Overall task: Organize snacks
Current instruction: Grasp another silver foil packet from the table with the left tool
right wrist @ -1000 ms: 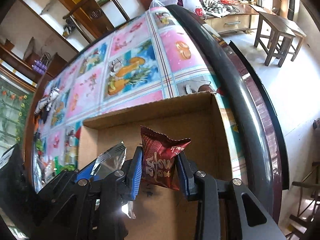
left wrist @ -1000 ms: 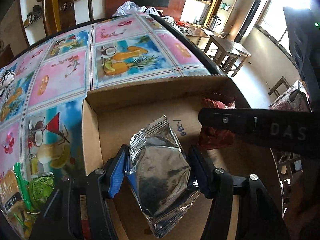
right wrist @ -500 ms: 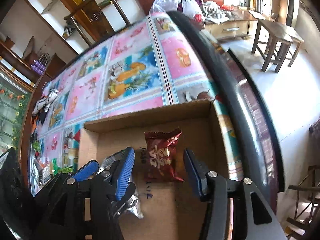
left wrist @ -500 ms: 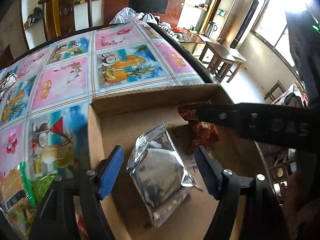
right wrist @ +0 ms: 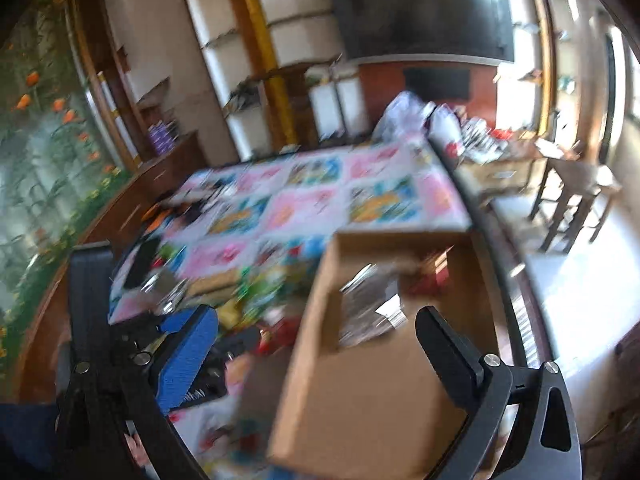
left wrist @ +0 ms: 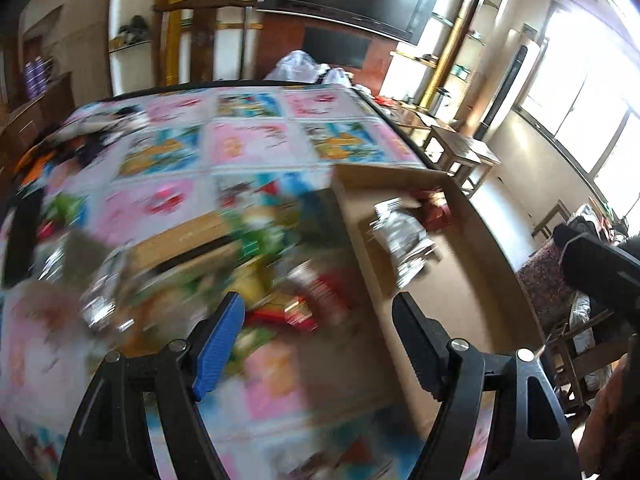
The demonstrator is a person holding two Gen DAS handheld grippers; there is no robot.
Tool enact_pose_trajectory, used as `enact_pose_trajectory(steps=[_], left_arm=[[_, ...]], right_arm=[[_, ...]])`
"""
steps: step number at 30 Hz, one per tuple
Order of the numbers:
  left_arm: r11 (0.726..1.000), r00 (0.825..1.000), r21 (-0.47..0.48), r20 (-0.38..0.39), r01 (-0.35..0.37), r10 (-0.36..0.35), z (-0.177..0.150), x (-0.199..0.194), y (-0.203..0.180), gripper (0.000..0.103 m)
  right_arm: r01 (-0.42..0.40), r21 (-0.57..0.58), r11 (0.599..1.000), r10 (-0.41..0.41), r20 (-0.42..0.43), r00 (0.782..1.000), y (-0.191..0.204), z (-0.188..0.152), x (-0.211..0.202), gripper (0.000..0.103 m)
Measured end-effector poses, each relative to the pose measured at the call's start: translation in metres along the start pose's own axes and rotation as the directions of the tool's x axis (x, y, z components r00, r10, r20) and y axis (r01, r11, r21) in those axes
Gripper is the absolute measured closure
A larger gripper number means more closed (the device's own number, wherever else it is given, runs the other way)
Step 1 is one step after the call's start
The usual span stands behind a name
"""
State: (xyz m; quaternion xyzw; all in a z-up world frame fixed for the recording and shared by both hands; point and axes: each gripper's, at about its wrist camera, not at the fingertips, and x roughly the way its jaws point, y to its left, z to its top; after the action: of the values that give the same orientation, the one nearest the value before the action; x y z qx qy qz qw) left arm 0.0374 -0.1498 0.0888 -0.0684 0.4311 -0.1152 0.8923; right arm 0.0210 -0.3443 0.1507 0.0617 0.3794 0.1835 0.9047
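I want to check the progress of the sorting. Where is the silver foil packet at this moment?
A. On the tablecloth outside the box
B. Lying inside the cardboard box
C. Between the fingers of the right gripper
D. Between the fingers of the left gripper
B: the silver foil packet lies on the floor of the cardboard box, next to a red packet, while the left gripper and the right gripper are both open and hold nothing.

Both handheld tools are black plastic frames with silver screws, the left gripper (left wrist: 316, 336) and right gripper (right wrist: 316, 344) each carrying one ribbed blue pad and one black.
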Motion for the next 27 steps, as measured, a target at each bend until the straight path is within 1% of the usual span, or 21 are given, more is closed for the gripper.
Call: enact_pose_trajectory(steps=[1, 3, 5, 6, 7, 8, 10, 11, 12, 13, 14, 15, 16, 17, 18, 21, 22, 24, 25, 26, 27], left_arm=[[1.000, 1.000, -0.010, 0.006, -0.013, 0.013, -0.004, -0.007, 0.010, 0.028], [0.998, 0.999, -0.041, 0.013, -0.046, 0.047, -0.009, -0.020, 0.040, 0.026], [0.995, 0.998, -0.068, 0.009, -0.069, 0.069, -0.005, -0.026, 0.066, 0.026], [0.992, 0.995, -0.080, 0.011, -0.102, 0.103, 0.005, -0.028, 0.085, 0.026], [0.989, 0.992, -0.080, -0.001, -0.123, 0.123, 0.012, -0.027, 0.095, 0.025], [0.987, 0.989, -0.069, -0.029, -0.145, 0.143, 0.023, -0.021, 0.107, 0.025], [0.981, 0.983, -0.062, -0.007, -0.183, 0.183, 0.049, -0.012, 0.134, 0.025], [0.980, 0.982, -0.055, -0.013, -0.189, 0.189, 0.060, -0.003, 0.145, 0.025], [0.979, 0.979, -0.050, -0.062, -0.200, 0.196, 0.071, 0.014, 0.159, 0.027], [0.972, 0.971, -0.062, -0.094, -0.225, 0.219, 0.079, 0.031, 0.172, 0.029], [0.972, 0.970, -0.070, -0.115, -0.225, 0.216, 0.083, 0.042, 0.180, 0.033], [0.977, 0.970, -0.082, -0.162, -0.197, 0.182, 0.084, 0.056, 0.188, 0.041], [0.977, 0.964, -0.093, -0.205, -0.193, 0.171, 0.082, 0.067, 0.195, 0.050], [0.971, 0.952, -0.088, -0.239, -0.220, 0.194, 0.076, 0.073, 0.200, 0.059], [0.968, 0.946, -0.079, -0.248, -0.236, 0.210, 0.070, 0.074, 0.202, 0.059], [0.981, 0.956, -0.070, -0.246, -0.181, 0.159, 0.046, 0.051, 0.200, 0.059], [0.982, 0.958, -0.070, -0.239, -0.178, 0.157, 0.034, 0.041, 0.198, 0.059], [0.984, 0.963, -0.071, -0.229, -0.161, 0.141, 0.004, 0.017, 0.193, 0.054], [0.984, 0.965, -0.065, -0.218, -0.163, 0.145, -0.009, 0.006, 0.188, 0.051], [0.985, 0.967, -0.066, -0.212, -0.160, 0.143, -0.025, -0.005, 0.184, 0.043], [0.989, 0.971, -0.069, -0.211, -0.133, 0.116, -0.042, -0.016, 0.179, 0.036]], right_arm=[[-0.015, 0.007, 1.000, 0.016, -0.016, 1.000, 0.007, -0.004, 0.004, 0.003], [-0.045, 0.013, 0.999, 0.046, -0.080, 0.996, 0.022, -0.010, 0.015, 0.006], [-0.030, -0.004, 1.000, 0.029, -0.105, 0.994, 0.037, -0.014, 0.022, 0.006], [-0.026, -0.003, 1.000, 0.025, -0.109, 0.994, 0.041, -0.017, 0.022, 0.006], [-0.045, 0.003, 0.999, 0.045, -0.119, 0.992, 0.047, -0.017, 0.024, 0.006], [-0.053, 0.000, 0.999, 0.052, -0.121, 0.991, 0.052, -0.018, 0.024, 0.006], [-0.046, -0.013, 0.999, 0.044, -0.119, 0.992, 0.062, -0.021, 0.025, 0.006], [-0.053, -0.011, 0.999, 0.051, -0.126, 0.991, 0.066, -0.023, 0.026, 0.006], [-0.060, -0.008, 0.998, 0.059, -0.133, 0.989, 0.072, -0.026, 0.027, 0.006], [-0.062, -0.010, 0.998, 0.060, -0.141, 0.988, 0.076, -0.029, 0.028, 0.006], [-0.058, -0.013, 0.998, 0.056, -0.146, 0.988, 0.079, -0.032, 0.029, 0.006], [-0.056, -0.014, 0.998, 0.053, -0.152, 0.987, 0.081, -0.034, 0.028, 0.006], [-0.056, -0.014, 0.998, 0.054, -0.155, 0.986, 0.083, -0.036, 0.028, 0.006], [-0.056, -0.015, 0.998, 0.053, -0.155, 0.987, 0.085, -0.037, 0.027, 0.006], [-0.051, -0.017, 0.999, 0.048, -0.151, 0.987, 0.086, -0.038, 0.025, 0.006], [-0.038, -0.004, 0.999, 0.037, -0.133, 0.990, 0.083, -0.037, 0.020, 0.006], [-0.034, 0.006, 0.999, 0.034, -0.130, 0.991, 0.081, -0.037, 0.020, 0.006], [-0.030, 0.029, 0.999, 0.033, -0.128, 0.991, 0.076, -0.034, 0.022, 0.006], [-0.029, 0.034, 0.999, 0.033, -0.127, 0.991, 0.075, -0.033, 0.022, 0.006], [-0.027, 0.039, 0.999, 0.032, -0.125, 0.992, 0.074, -0.032, 0.023, 0.006], [-0.026, 0.042, 0.999, 0.031, -0.124, 0.992, 0.074, -0.031, 0.024, 0.006]])
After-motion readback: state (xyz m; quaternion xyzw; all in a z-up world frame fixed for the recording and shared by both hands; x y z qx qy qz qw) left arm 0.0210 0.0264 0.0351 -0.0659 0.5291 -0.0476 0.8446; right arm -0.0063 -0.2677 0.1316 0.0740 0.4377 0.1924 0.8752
